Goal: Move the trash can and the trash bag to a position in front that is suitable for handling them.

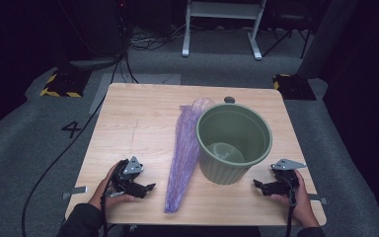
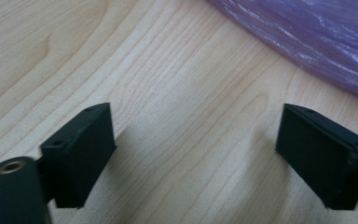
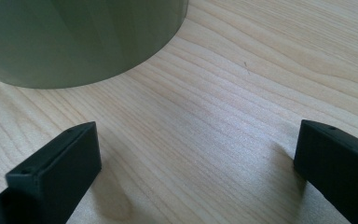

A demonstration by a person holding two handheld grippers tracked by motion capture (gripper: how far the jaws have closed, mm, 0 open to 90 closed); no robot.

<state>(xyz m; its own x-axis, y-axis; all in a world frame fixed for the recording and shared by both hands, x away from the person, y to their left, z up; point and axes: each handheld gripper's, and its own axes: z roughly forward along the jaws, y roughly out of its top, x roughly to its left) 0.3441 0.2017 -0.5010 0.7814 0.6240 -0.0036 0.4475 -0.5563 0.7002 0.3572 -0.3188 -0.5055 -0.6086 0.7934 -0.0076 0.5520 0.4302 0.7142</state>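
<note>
One wooden desk (image 1: 138, 123), square, light grain, standing on grey carpet.

One green bin (image 1: 234, 142) upright on the right half of the desk, ribbed wall, open mouth upward, nothing inside but its own floor. One purple plastic bag (image 1: 183, 153) flat on the desk just left of the bin, long and tapered, narrow end toward the near edge, wide end toward the far edge and touching or nearly touching the bin's rim. One small grey round object (image 1: 229, 99) on the desk just behind the bin; too small to identify.

Two grippers, one per hand, both low over the near edge of the desk. Left gripper (image 1: 145, 188) left of the bag's narrow end, near but apart from it; jaws spread wide, bare wood between them, bag (image 2: 317, 42) ahead and to the upper right in the left gripper view. Right gripper (image 1: 259, 186) just right of the bin's base, apart from it; jaws spread wide, bare wood between them, bin wall (image 3: 74, 37) ahead at upper left in the right gripper view.

Nothing gripped by either.
</note>
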